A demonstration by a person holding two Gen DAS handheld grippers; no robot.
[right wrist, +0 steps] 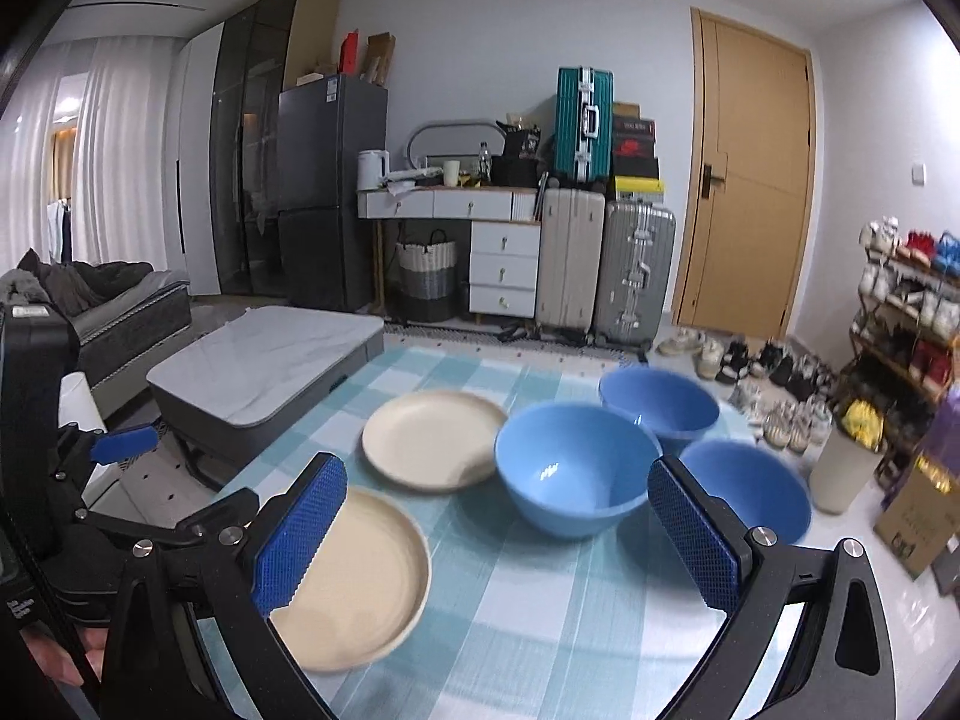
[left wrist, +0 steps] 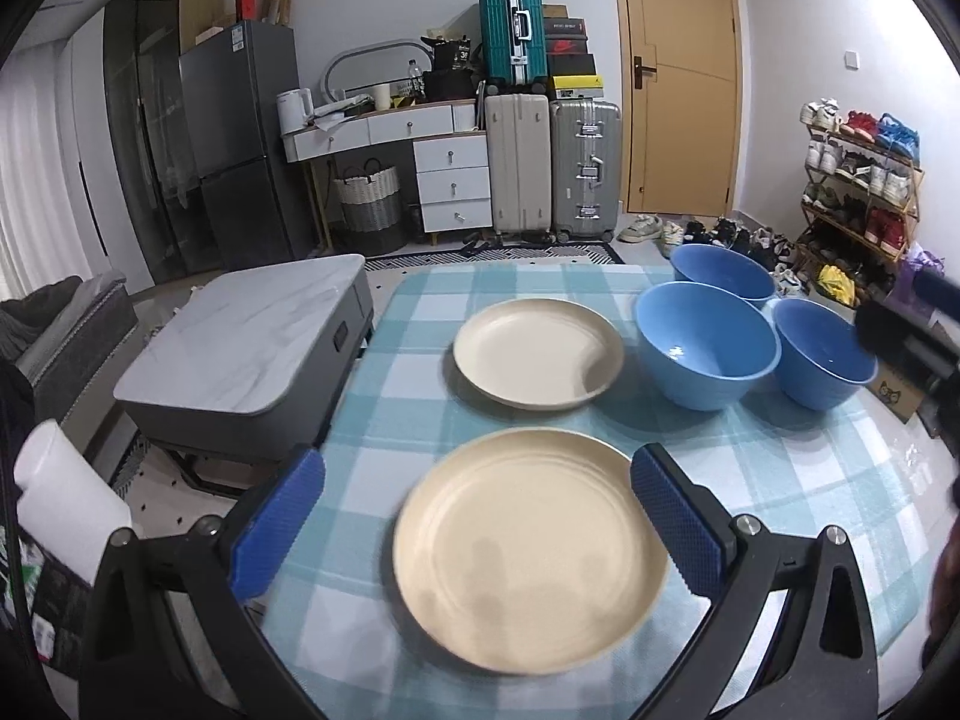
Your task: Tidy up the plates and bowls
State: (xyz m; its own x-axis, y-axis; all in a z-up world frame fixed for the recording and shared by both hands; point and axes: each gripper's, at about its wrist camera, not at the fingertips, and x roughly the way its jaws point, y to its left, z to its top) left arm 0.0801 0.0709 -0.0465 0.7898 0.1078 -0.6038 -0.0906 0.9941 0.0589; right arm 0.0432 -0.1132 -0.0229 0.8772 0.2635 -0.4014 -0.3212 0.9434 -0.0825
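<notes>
Left tongs (left wrist: 474, 516) gape, empty, astride the near plate (left wrist: 528, 552) on the bench (left wrist: 780, 480); right tongs (right wrist: 498, 534) likewise, facing 3 bowls (right wrist: 576, 468). Plates look stiff, slick: pinch the rim.

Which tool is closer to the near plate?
Left. The left tool is open right over the near plate, one finger on each side. The right tool is off to its right, facing the bowls.
</notes>
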